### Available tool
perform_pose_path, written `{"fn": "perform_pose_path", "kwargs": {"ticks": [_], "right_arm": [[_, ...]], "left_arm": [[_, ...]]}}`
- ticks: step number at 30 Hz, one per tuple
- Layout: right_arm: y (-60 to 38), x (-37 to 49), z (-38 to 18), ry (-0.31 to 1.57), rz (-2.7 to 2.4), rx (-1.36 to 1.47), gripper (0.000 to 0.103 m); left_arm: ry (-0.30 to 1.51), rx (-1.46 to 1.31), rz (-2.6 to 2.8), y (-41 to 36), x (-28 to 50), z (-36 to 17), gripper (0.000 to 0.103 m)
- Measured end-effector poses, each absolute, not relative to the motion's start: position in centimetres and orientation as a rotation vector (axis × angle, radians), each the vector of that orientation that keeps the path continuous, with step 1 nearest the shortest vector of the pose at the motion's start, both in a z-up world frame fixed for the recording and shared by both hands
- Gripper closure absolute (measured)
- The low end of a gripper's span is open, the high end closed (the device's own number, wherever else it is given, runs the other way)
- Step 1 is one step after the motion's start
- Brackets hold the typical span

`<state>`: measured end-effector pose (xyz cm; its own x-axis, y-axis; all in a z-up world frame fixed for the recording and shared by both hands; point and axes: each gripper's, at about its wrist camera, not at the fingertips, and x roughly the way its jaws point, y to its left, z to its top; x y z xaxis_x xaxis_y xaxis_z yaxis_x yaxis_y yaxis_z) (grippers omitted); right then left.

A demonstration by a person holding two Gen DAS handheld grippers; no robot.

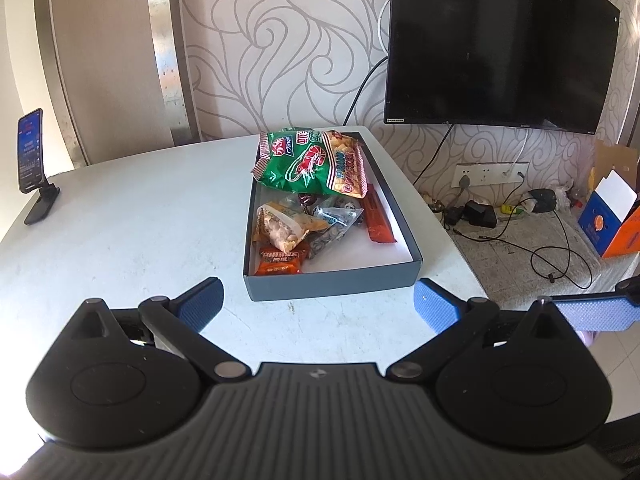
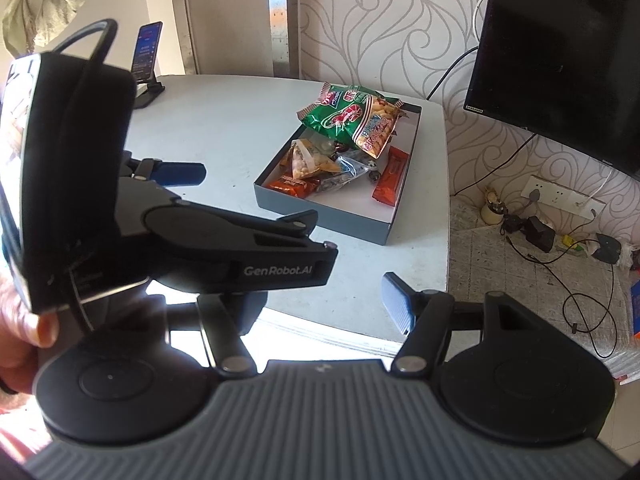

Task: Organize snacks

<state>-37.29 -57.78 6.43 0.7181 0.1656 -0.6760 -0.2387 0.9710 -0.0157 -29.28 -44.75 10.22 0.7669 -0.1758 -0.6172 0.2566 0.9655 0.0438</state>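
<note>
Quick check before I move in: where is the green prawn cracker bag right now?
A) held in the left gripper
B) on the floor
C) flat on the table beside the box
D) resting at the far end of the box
D: the green prawn cracker bag lies over the far end of the box, and the left gripper is open and empty.

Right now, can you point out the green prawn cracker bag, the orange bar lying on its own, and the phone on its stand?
green prawn cracker bag point(image 1: 304, 164), left wrist view, on the shrimp picture.
orange bar point(image 2: 392, 176), right wrist view, mid-wrapper.
phone point(image 1: 30, 148), left wrist view, on its lit screen.
</note>
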Motion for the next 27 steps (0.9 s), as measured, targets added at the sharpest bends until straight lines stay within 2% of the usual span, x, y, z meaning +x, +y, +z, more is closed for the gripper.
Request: {"fn": "perform_pose_path", "kwargs": {"ticks": [27], "right_arm": [[-57.41, -37.57, 6.70, 0.734, 0.238, -0.117, 0.038]], "left_arm": [[0.637, 0.145, -0.260, -44.59, -29.82, 10.49, 0.000]]}}
